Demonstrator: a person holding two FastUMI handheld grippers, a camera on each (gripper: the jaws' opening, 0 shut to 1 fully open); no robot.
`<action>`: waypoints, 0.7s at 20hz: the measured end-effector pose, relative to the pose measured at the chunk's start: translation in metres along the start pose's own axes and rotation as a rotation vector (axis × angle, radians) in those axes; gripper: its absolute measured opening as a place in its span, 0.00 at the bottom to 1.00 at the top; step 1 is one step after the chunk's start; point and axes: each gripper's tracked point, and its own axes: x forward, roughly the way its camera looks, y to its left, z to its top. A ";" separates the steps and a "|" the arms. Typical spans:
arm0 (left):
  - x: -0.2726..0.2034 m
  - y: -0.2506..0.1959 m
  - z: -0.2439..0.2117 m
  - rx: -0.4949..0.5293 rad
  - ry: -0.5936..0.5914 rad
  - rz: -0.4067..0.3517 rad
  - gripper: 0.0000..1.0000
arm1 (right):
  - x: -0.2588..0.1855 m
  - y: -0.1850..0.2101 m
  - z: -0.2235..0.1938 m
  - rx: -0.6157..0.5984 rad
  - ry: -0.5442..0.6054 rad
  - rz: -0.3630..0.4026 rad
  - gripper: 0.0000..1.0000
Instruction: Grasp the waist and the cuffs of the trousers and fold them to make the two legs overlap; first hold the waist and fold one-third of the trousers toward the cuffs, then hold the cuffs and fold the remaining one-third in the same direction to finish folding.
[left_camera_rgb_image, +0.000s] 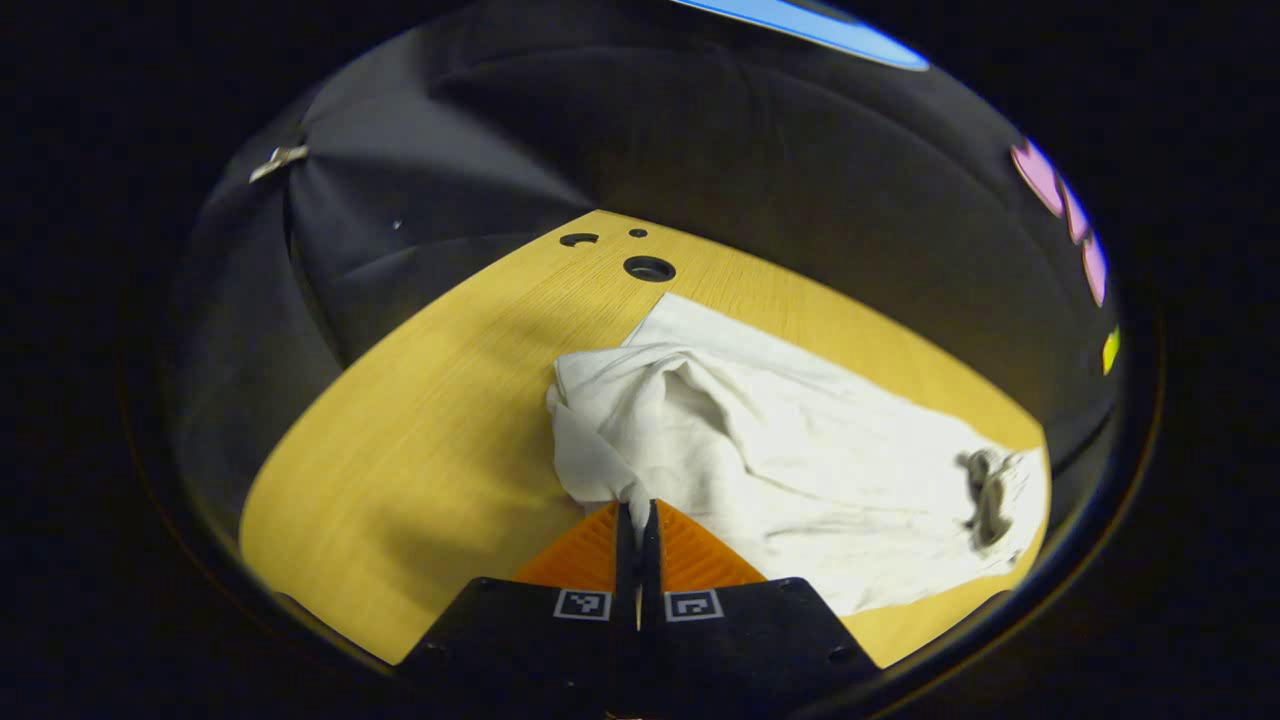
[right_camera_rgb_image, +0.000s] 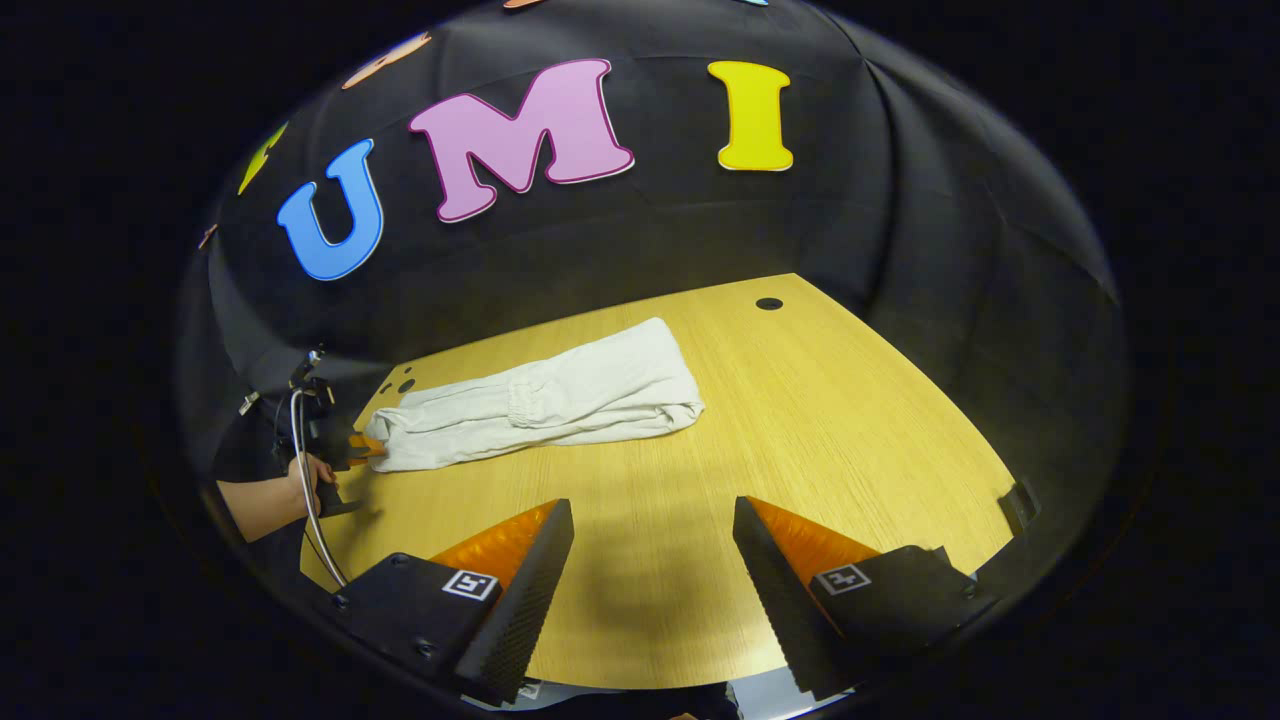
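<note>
The white trousers (left_camera_rgb_image: 800, 450) lie folded lengthwise on the wooden table (left_camera_rgb_image: 430, 450). My left gripper (left_camera_rgb_image: 637, 505) is shut on one end of them, and the cloth bunches up in a raised fold just beyond the fingertips. A drawstring knot (left_camera_rgb_image: 985, 495) shows at the far right of the cloth. In the right gripper view the trousers (right_camera_rgb_image: 560, 400) stretch across the far part of the table, with a gathered elastic band about midway. The left gripper (right_camera_rgb_image: 362, 445) pinches their left end, held by a hand (right_camera_rgb_image: 300, 475). My right gripper (right_camera_rgb_image: 650, 510) hovers open over bare table, well short of the trousers.
Round cable holes (left_camera_rgb_image: 649, 268) sit near the table's far corner beyond the trousers. Another hole (right_camera_rgb_image: 769, 303) lies at the far edge in the right gripper view. Black cloth walls close in the table (right_camera_rgb_image: 800, 420) on all sides.
</note>
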 end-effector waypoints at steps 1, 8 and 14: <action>-0.004 -0.003 0.003 -0.005 -0.014 -0.016 0.02 | -0.003 -0.006 -0.003 -0.004 0.001 -0.016 0.99; -0.052 -0.046 0.056 -0.111 -0.148 -0.172 0.05 | -0.017 -0.028 0.001 0.032 -0.033 -0.030 0.99; -0.086 -0.106 0.089 -0.026 -0.200 -0.232 0.05 | -0.011 -0.035 0.005 0.063 -0.052 -0.009 0.99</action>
